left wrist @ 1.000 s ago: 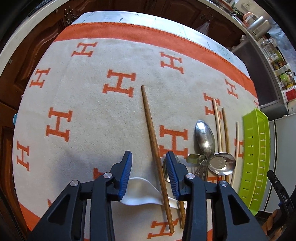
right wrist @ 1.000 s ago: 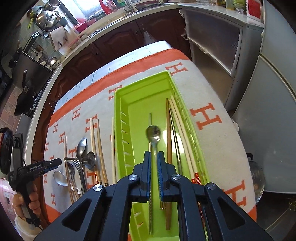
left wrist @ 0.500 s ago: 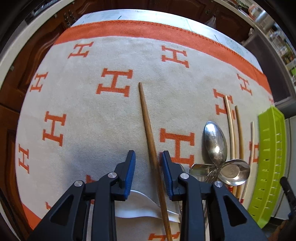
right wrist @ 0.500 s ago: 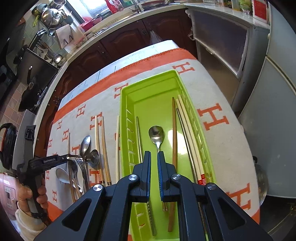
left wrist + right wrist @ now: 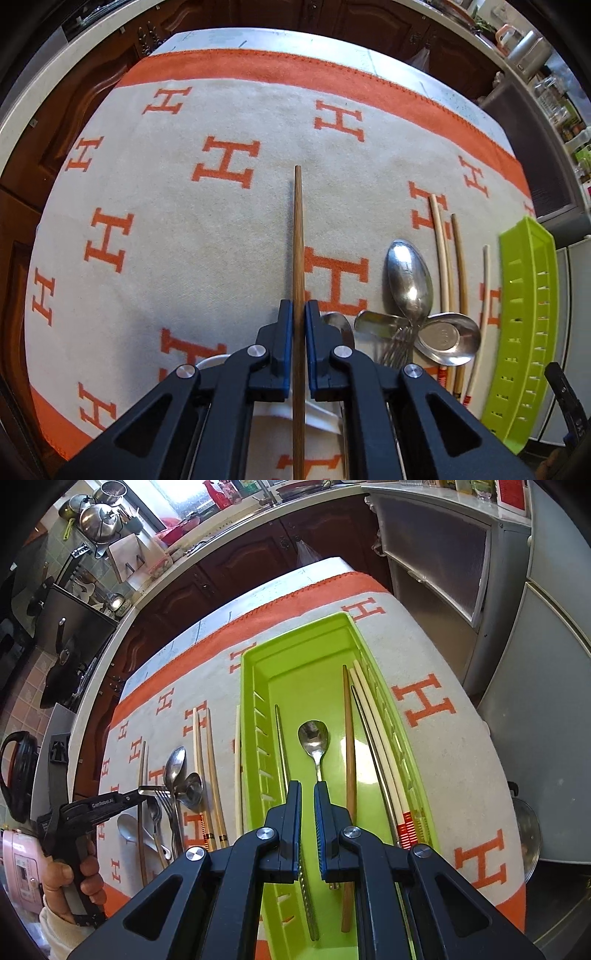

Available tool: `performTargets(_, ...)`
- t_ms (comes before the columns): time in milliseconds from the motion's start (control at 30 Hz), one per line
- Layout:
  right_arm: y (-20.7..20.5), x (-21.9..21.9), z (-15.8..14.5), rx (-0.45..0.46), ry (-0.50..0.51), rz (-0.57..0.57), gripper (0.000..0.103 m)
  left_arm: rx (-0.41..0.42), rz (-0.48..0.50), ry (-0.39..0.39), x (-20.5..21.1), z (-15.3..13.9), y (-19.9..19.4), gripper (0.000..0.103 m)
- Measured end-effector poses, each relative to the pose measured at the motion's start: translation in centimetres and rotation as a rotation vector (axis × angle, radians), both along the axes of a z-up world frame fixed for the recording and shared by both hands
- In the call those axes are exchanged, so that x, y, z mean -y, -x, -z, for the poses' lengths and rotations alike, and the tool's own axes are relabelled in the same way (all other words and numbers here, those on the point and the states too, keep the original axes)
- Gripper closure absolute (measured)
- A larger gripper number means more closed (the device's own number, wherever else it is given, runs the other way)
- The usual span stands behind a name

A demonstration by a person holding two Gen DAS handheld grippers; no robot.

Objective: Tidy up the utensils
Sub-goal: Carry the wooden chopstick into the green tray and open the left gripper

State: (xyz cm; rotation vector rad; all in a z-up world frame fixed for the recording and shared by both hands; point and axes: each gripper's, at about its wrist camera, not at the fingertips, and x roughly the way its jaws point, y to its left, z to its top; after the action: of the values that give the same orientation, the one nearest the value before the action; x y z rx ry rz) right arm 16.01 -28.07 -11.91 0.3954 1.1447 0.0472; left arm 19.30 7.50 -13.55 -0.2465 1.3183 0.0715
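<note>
The blanket with its orange H marks covered the table, and your green tray sat on its right side, already holding a spoon, a brown chopstick and pale pairs along its right wall. The loose pile of spoons and a fork lay on the cloth just beside the tray, with more chopsticks between. Your left gripper had its fingers pressed onto the long wooden chopstick — pinched low on the shaft, most of its length ahead of the grip. Your right gripper hung over the tray, fingers slightly apart, gripping nothing. The risk was the chopstick pivoting or slipping in that narrow pinch — its far end could snag the pile.
</note>
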Motion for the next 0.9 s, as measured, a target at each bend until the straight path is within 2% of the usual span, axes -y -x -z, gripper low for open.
performTargets(267, 1.5, -0.6, -1.4, 0.026, -0.016, -0.010, 0.096, 0.050, 0.006, 0.095, -0.7, -3.2, 3.5, 0.099)
performTargets(467, 3.6, -1.0, -3.2, 0.065, -0.013, -0.015, 0.096, 0.072, 0.053, 0.184, -0.7, -5.5, 5.6, 0.099)
performTargets(700, 6.1, 0.0, -4.9, 0.096, -0.007, 0.010, 0.096, 0.123, 0.170, 0.264, 4.3, -9.0, 7.2, 0.099)
performTargets(900, 8.9, 1.9, -5.8, 0.103, 0.002, 0.057, 0.096, 0.152, 0.279, 0.304, 11.7, -10.5, 6.6, 0.099)
